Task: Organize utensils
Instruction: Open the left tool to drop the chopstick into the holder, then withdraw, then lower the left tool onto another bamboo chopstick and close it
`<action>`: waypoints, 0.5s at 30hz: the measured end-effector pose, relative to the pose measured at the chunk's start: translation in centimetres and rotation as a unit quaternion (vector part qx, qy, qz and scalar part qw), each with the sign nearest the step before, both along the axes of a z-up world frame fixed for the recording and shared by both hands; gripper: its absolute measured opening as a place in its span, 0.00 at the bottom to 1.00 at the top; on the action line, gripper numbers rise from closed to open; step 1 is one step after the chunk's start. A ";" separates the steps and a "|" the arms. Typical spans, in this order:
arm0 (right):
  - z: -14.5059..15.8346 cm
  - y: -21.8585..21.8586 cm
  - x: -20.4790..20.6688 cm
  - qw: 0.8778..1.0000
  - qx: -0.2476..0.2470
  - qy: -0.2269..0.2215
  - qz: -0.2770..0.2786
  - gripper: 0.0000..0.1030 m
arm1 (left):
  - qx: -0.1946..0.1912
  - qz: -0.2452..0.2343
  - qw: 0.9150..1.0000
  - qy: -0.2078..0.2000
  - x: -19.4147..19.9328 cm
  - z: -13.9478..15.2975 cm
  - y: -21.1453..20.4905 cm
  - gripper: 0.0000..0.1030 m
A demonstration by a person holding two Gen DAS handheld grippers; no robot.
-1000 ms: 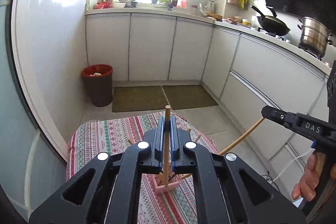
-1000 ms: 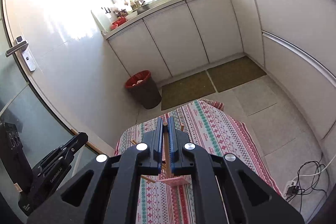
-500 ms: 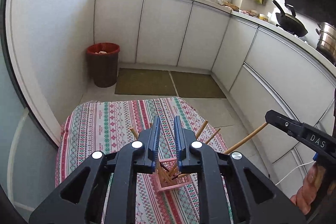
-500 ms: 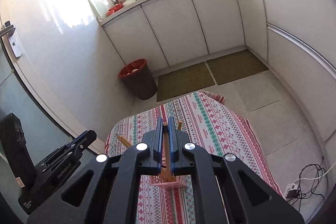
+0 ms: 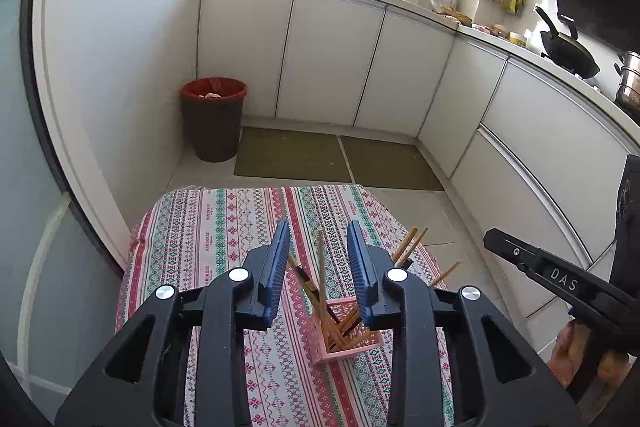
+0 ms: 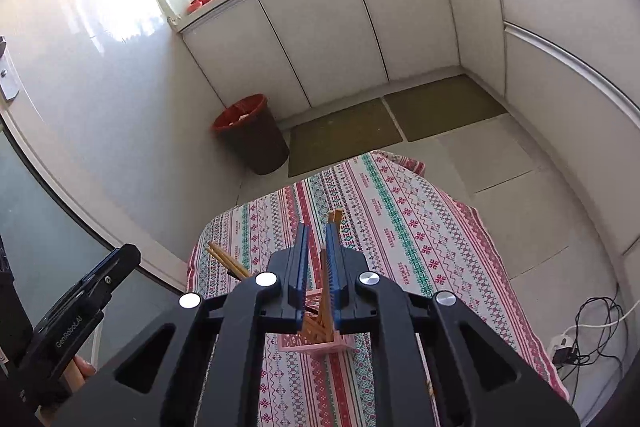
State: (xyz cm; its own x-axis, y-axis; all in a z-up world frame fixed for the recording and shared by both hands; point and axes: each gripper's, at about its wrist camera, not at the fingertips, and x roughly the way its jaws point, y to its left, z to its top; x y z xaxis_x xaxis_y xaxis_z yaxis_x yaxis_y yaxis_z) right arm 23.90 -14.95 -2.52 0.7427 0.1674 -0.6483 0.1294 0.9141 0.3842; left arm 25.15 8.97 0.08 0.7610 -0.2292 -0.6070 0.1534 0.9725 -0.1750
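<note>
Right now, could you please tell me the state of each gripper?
Left gripper: opening, a chopstick loose between its jaws.
Right gripper: opening, chopstick between, grip unclear.

White letters "DAS" stand on the black side of the right tool, seen at the right edge of the left wrist view. "GenRobot.AI" runs along the side of the left tool at the left of the right wrist view. The small print woven into the striped cloth over the surface is too small to read.
</note>
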 end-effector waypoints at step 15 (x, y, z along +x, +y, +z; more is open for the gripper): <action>-0.2 0.7 -2.9 0.996 -0.078 0.003 -0.032 0.63 | 0.034 0.011 0.999 -0.017 -2.2 -0.2 -1.2 0.71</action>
